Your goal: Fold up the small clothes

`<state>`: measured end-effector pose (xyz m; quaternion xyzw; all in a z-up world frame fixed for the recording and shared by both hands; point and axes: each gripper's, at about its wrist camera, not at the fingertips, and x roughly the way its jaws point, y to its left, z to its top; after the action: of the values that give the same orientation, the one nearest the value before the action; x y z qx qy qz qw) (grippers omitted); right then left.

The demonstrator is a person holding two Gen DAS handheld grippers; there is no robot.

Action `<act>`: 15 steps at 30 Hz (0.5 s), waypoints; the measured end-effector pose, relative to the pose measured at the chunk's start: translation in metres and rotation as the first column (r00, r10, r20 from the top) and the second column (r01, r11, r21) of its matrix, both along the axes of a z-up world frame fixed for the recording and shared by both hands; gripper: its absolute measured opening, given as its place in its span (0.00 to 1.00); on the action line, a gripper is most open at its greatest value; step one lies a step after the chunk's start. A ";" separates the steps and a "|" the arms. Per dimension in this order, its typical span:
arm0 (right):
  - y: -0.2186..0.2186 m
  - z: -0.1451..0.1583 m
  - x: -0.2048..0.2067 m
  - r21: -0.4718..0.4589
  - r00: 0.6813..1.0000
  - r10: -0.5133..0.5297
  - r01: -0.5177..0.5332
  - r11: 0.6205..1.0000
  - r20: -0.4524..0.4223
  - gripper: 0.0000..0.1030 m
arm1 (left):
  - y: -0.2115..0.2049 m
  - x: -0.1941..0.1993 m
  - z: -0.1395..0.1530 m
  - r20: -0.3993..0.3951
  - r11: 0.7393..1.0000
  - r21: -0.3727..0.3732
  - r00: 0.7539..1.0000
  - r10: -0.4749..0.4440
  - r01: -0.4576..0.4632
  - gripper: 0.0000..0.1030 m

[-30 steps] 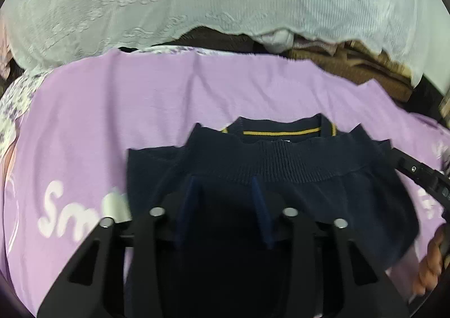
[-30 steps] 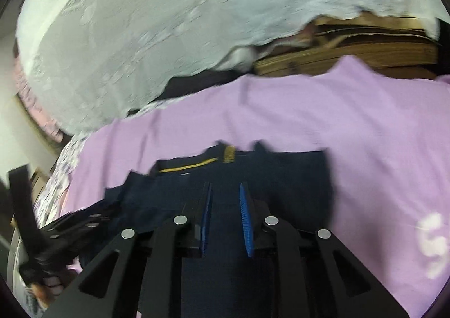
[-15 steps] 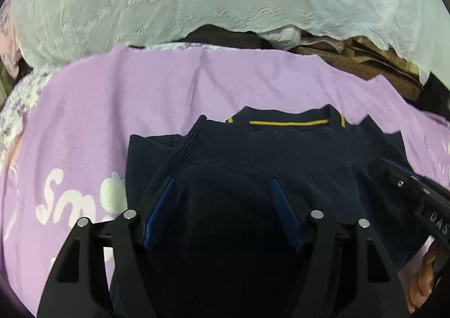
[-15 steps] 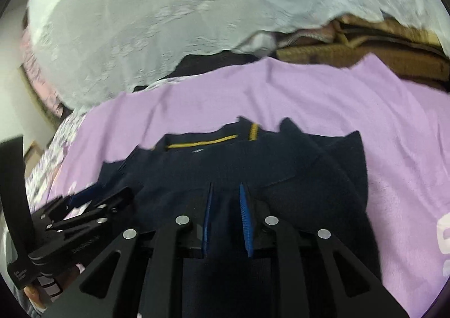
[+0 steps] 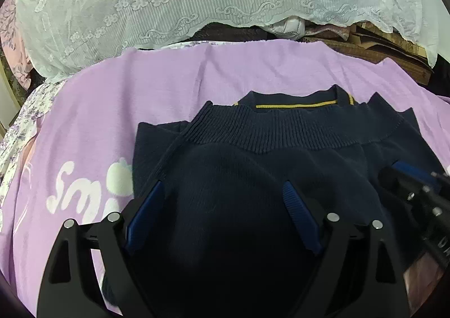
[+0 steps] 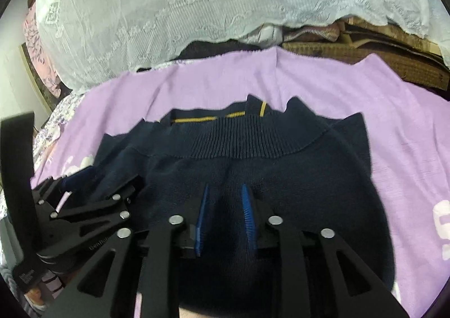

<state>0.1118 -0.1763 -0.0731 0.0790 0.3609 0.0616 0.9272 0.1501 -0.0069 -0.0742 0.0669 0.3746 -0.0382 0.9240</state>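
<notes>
A small navy knit sweater (image 5: pixel 253 166) with a yellow-striped collar lies on the purple cloth (image 5: pixel 140 93), its ribbed hem folded up to just short of the collar. My left gripper (image 5: pixel 223 185) is open, its blue pads spread wide over the sweater's left half. My right gripper (image 6: pixel 225 190) is open with a narrower gap, over the sweater (image 6: pixel 253 154) and holding nothing. Each gripper shows at the edge of the other's view: the right one (image 5: pixel 416 185) and the left one (image 6: pixel 84 197).
A white lace cloth (image 5: pixel 197 2) drapes over a pile at the back. Brown cardboard and fabric (image 6: pixel 365 47) sit at the back right. White lettering (image 5: pixel 84 185) is printed on the purple cloth. A floral sheet (image 5: pixel 19 126) lies at the left edge.
My left gripper has opened wide and let go of the sweater's hem. My right gripper has opened slightly. The folded hem now rests flat near the collar.
</notes>
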 end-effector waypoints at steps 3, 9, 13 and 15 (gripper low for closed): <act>-0.002 0.008 -0.012 -0.002 1.000 -0.011 0.011 1.000 0.027 0.34 | 0.002 -0.009 0.002 0.008 1.000 -0.002 1.000 0.003 -0.003 0.81; -0.006 0.006 -0.027 0.002 1.000 -0.017 0.017 1.000 0.017 0.39 | 0.006 -0.021 0.005 0.020 1.000 0.004 1.000 0.022 -0.022 0.81; -0.004 -0.010 -0.030 -0.012 0.999 -0.017 0.017 1.000 -0.033 0.41 | 0.007 -0.025 0.004 0.020 0.999 0.020 0.999 0.035 -0.035 0.86; -0.002 -0.014 -0.031 -0.027 0.999 -0.016 0.015 1.000 -0.032 0.41 | 0.008 -0.024 0.001 0.006 0.999 0.026 0.999 0.038 -0.038 0.88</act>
<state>0.0811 -0.1785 -0.0869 0.0703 0.3761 0.0484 0.9227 0.1256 0.0006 -0.0735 0.0722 0.3735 -0.0154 0.9247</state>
